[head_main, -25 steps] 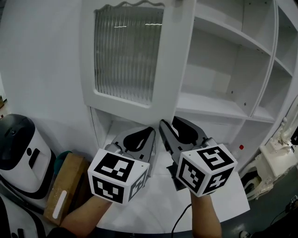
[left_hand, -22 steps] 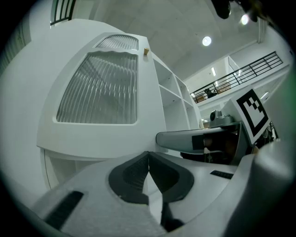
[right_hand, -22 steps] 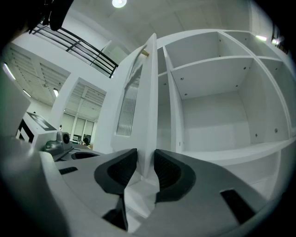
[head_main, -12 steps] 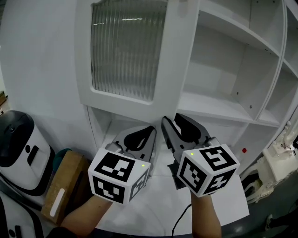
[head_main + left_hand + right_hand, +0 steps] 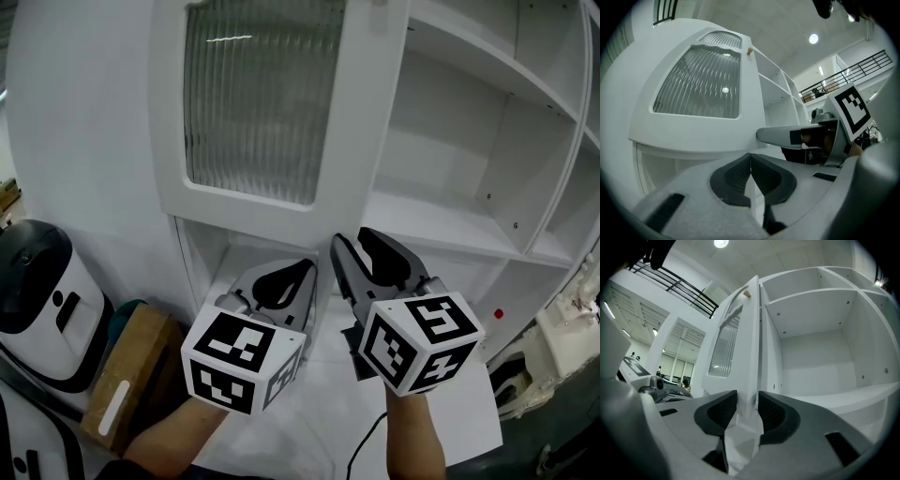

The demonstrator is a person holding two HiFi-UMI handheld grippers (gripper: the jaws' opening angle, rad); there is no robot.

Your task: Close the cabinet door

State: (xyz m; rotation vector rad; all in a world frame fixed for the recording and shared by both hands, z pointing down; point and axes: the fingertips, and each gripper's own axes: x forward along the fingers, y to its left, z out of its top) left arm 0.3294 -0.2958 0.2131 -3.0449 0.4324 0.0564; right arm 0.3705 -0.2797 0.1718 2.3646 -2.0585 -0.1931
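Observation:
The white cabinet door (image 5: 253, 103) with a ribbed glass pane stands swung open in front of the shelves. My right gripper (image 5: 349, 240) sits level at the door's lower free edge (image 5: 751, 348). That edge runs between its jaws, which have just been opening, and the pads (image 5: 769, 414) do not press on it. My left gripper (image 5: 306, 268) is beside it under the door's bottom rail (image 5: 693, 140), shut with nothing in it. In the left gripper view its tips (image 5: 750, 157) meet, and the right gripper (image 5: 797, 136) shows alongside.
Bare white shelves (image 5: 450, 216) fill the cabinet to the right of the door. A white and black appliance (image 5: 37, 300) and a cardboard box (image 5: 127, 375) stand low at the left. A white ledge (image 5: 328, 412) lies under both hands. A small red spot (image 5: 497, 315) is low on the right.
Both grippers have edged forward toward the cabinet, and the door looms a little larger. The right jaws stand wider apart round the door's edge than before.

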